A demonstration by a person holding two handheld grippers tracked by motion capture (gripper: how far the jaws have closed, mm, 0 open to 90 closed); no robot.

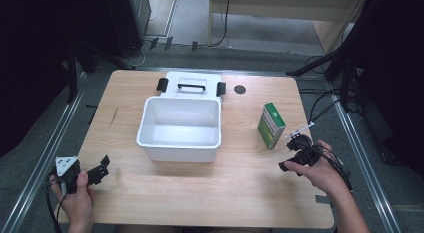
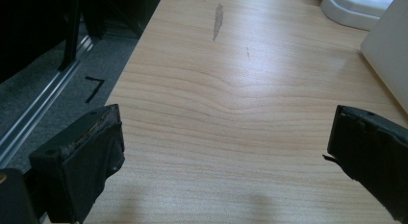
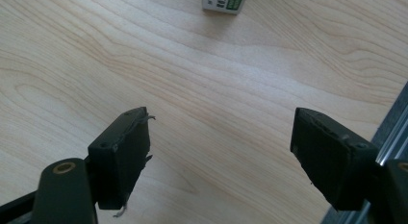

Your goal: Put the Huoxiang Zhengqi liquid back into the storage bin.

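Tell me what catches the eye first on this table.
The open white bin in the middle of the table, its lid lying behind it. To its right a green and white box stands upright, with the right hand-held gripper open, nothing between its jaws, just in front of it.

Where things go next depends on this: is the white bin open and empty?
Open and empty. The white bin shows a bare white floor in the high view, and its lid lies flat on the table behind it.
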